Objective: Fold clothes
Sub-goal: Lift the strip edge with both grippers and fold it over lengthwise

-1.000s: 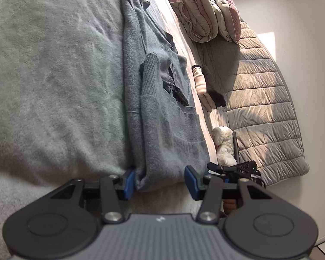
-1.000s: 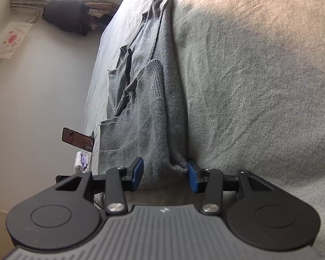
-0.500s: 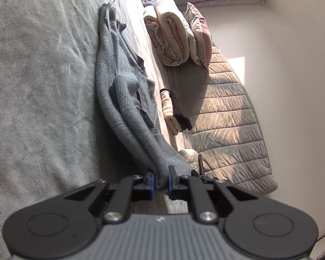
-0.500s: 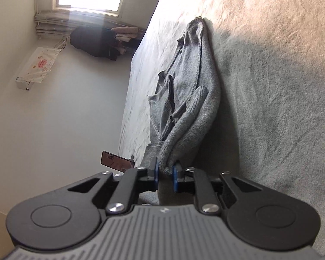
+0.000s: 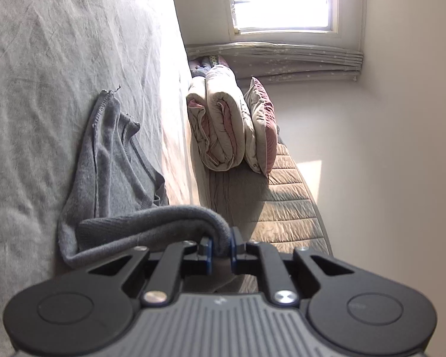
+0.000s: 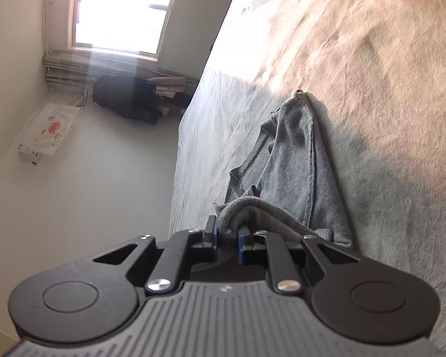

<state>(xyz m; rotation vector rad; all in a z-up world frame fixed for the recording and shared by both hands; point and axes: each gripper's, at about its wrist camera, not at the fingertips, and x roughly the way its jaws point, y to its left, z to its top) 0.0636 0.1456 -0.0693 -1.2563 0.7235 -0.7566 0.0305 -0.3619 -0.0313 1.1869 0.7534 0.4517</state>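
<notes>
Since the earlier frames we have lifted the grey sweater's hem off the bed toward twelve o'clock, left gripper and right gripper both clamped on it. Only thin bunched knit sits between the pads, so we judge a corner could slip out and skew the fold.

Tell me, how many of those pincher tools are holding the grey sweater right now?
2. The left gripper pinches one part of the grey sweater's near edge; the right gripper pinches another part. Each camera shows only its own gripper.
</notes>
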